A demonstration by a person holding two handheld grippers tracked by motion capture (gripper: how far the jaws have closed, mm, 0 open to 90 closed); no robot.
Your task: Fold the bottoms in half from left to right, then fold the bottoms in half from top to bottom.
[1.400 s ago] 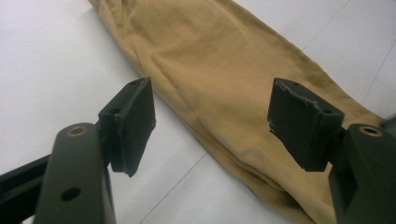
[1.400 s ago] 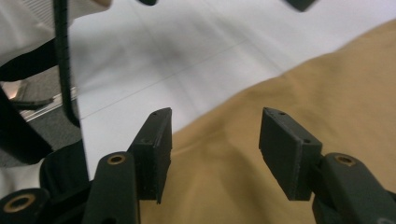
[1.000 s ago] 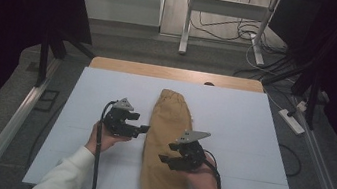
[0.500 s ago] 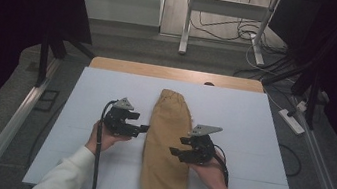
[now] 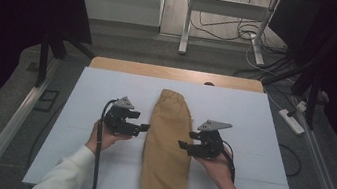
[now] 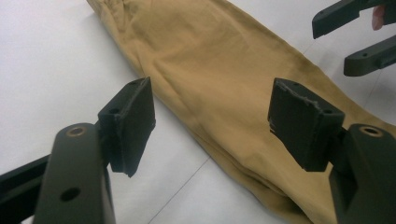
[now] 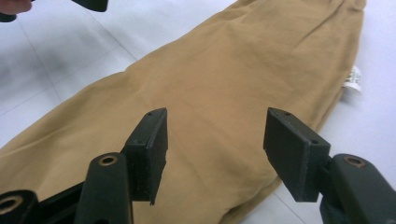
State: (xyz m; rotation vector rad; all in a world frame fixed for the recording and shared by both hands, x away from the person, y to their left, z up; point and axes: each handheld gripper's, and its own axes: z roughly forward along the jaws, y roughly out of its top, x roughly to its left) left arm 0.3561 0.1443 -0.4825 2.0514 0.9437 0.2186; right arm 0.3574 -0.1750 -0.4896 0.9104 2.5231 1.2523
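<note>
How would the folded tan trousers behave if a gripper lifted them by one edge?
The tan trousers look like soft, creased cloth, so they would probably droop. Folded in layers, they may fall open. The weave looks matte, so slipping seems unlikely.

Even overhead light on white worktop (image 5: 261, 138), bright against near-black surroundings in high view. Shadows soft, faint. Mild glare on worktop in both gripper views. Near jaws slightly soft, cloth (image 6: 224, 70) sharp. High view grainy, slight bowing at edges.
</note>
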